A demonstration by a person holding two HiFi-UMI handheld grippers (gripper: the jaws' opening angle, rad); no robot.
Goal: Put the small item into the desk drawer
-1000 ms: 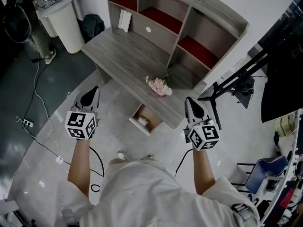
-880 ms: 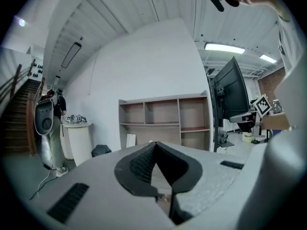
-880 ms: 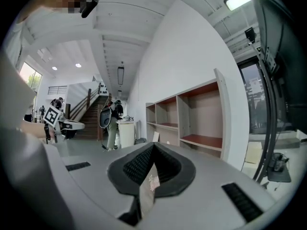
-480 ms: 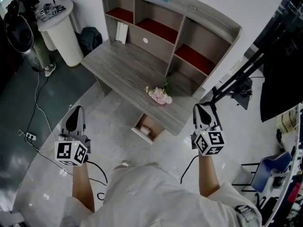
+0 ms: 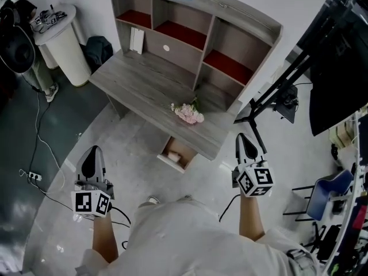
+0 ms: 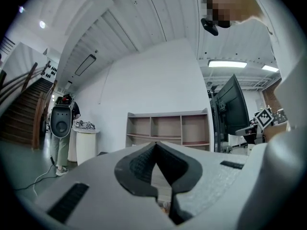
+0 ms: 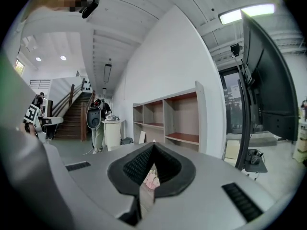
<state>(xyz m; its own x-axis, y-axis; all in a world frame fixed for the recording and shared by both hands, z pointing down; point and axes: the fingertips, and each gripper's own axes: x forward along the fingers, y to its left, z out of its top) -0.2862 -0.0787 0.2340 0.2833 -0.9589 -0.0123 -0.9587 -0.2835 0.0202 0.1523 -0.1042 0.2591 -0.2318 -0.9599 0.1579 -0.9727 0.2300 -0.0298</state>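
While both grippers hang over the pale floor in front of the desk (image 5: pixel 144 82), the small item (image 5: pixel 172 156) lies inside the open drawer (image 5: pixel 170 163), a pale lump toward that drawer's left end. The drawer stands pulled out from under the desk's front edge, roughly midway between the two grippers in the head view.

The left gripper (image 5: pixel 92 157) is well to the left of the drawer and nearer the person. Its jaws are clenched together with nothing between them. In the left gripper view the tips (image 6: pixel 156 150) meet in a point, and only a narrow slit shows lower down.

The right gripper (image 5: pixel 246 145) sits to the right of the drawer, near the desk's right corner but apart from it. Its jaws are likewise pressed together and empty. In the right gripper view the tips (image 7: pixel 153 147) meet, and the pink flowers (image 7: pixel 151 178) show far off through the slit below, not held.

In the head view those pink flowers (image 5: pixel 188 114) lie on the desk top just behind the drawer. A shelf unit (image 5: pixel 195 16) stands along the back of the desk. A white round stand (image 5: pixel 60 39) is off to the left, and a dark monitor (image 5: pixel 339 56) on a black arm is at the right.

Neither gripper touches the small item or the drawer.
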